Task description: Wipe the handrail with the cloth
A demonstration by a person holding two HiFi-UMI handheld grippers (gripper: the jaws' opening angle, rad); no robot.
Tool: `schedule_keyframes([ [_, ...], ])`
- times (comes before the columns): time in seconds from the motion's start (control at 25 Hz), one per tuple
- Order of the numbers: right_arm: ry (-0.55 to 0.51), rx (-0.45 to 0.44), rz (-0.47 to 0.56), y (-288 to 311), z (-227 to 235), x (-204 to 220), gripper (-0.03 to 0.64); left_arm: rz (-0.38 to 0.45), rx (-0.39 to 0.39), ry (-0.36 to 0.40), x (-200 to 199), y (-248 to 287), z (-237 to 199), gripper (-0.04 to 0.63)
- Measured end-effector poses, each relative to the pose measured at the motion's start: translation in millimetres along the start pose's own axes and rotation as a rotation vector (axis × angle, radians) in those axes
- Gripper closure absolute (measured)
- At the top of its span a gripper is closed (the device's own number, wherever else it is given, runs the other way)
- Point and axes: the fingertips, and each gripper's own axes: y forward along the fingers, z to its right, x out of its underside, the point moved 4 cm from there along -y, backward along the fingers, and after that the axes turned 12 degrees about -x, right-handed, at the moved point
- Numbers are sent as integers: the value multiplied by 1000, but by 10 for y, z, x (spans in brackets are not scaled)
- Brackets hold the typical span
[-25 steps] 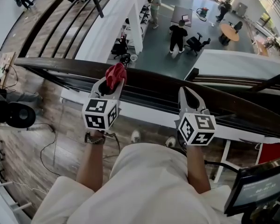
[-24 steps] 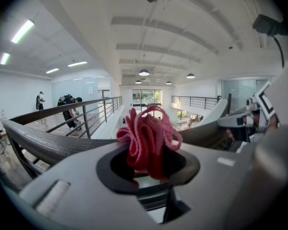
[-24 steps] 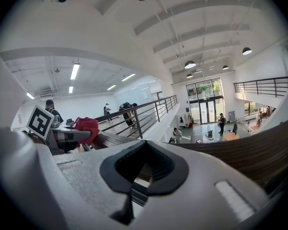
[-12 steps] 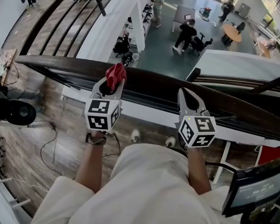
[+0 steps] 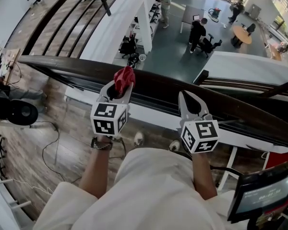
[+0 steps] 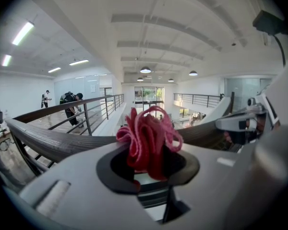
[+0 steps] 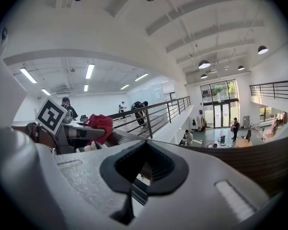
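A dark wooden handrail (image 5: 158, 87) runs across the head view from left to right. My left gripper (image 5: 121, 86) is shut on a bunched red cloth (image 5: 124, 77), which sits at the near edge of the rail; the cloth (image 6: 148, 143) fills the jaw opening in the left gripper view, with the handrail (image 6: 53, 143) behind it. My right gripper (image 5: 189, 99) is shut with nothing in it, its tip over the near side of the rail to the right. From the right gripper view the cloth (image 7: 98, 124) and the left gripper show at left.
Beyond the rail is a drop to a lower floor (image 5: 177, 37) with people, desks and chairs. Metal rail bars (image 5: 149, 102) run under the handrail. A monitor (image 5: 261, 190) stands at lower right, cables and equipment (image 5: 14, 114) lie on the wood floor at left.
Both grippers have shifted slightly; the left one with the cloth has moved a little right along the rail, and the right one has edged left.
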Motion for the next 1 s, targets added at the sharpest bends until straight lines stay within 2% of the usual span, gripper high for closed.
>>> schedule_keyframes([
  [0.44,52,-96,28,-118,-10,-106,614,13,0,16,-48,-66,431,466],
  [0.64,39,-140,17,-92,-108,-96,614,14,3,21,-51,-75,569,466],
  [1.0,37,-122,-4,-218,76,-82,614,17,-19,31,-63,-77,772,466],
])
